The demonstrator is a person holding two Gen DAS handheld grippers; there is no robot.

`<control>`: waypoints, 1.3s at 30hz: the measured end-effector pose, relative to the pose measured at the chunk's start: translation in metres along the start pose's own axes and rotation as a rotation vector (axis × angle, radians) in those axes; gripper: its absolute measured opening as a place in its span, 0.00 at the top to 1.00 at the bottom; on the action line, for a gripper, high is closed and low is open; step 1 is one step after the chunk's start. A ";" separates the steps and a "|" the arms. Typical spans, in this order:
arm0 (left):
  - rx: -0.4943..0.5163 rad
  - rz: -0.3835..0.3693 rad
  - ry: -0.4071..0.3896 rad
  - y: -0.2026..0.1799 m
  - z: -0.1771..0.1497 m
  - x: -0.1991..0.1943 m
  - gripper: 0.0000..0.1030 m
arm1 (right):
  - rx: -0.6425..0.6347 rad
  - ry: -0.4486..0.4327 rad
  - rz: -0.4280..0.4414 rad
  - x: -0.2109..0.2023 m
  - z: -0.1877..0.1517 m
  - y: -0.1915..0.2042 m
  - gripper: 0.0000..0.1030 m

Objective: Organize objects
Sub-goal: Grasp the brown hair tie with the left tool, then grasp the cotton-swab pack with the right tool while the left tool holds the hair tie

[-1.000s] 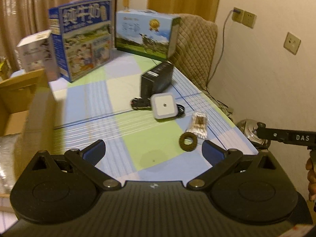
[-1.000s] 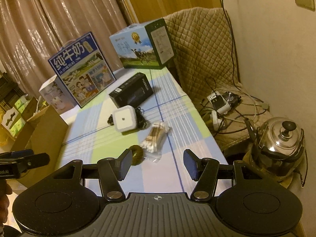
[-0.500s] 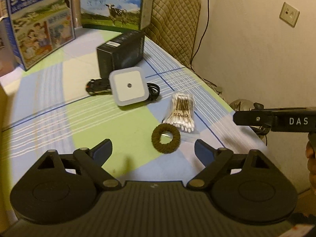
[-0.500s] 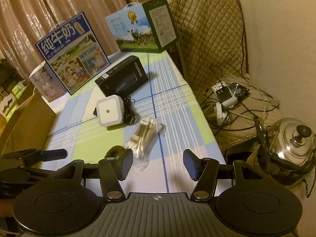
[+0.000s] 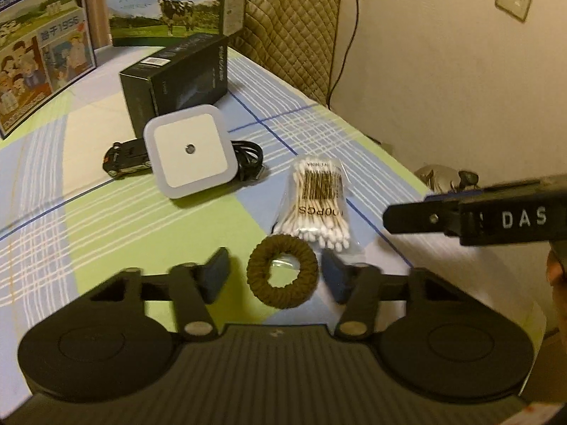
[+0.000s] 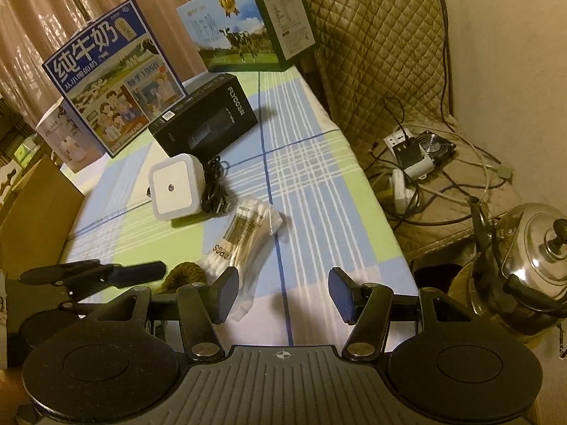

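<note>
Hair tie (image 5: 281,275) lies between the left tool's (image 5: 274,276) spread fingers; pinch across its ring, clear of the cotton swab pack (image 5: 317,202). Right tool (image 6: 281,294) hangs spread, empty.

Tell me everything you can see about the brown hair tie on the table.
The brown hair tie is a thick, fuzzy ring that looks fabric-wrapped, dark olive-brown, lying flat on the checked tablecloth. Cloth shows through its centre. It sits between the open fingers of the left gripper, which do not touch it. The cotton swab packet lies just behind it, close or barely touching. In the right wrist view only its top edge shows.
</note>
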State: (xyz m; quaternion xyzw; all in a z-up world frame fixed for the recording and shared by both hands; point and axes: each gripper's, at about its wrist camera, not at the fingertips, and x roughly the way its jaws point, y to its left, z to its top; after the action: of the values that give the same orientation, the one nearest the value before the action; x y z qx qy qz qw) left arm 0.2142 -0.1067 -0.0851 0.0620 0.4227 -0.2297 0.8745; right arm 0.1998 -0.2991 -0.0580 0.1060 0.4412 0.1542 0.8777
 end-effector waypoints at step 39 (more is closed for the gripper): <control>-0.209 0.104 -0.047 0.076 -0.027 -0.096 0.85 | -0.209 0.014 -0.063 0.032 0.032 0.076 0.87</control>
State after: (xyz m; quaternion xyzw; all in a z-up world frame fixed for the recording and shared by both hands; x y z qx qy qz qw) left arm 0.1777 0.0026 -0.0351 -0.0130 0.4201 -0.1403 0.8965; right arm 0.2299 -0.2186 -0.0382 -0.0011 0.4321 0.1727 0.8851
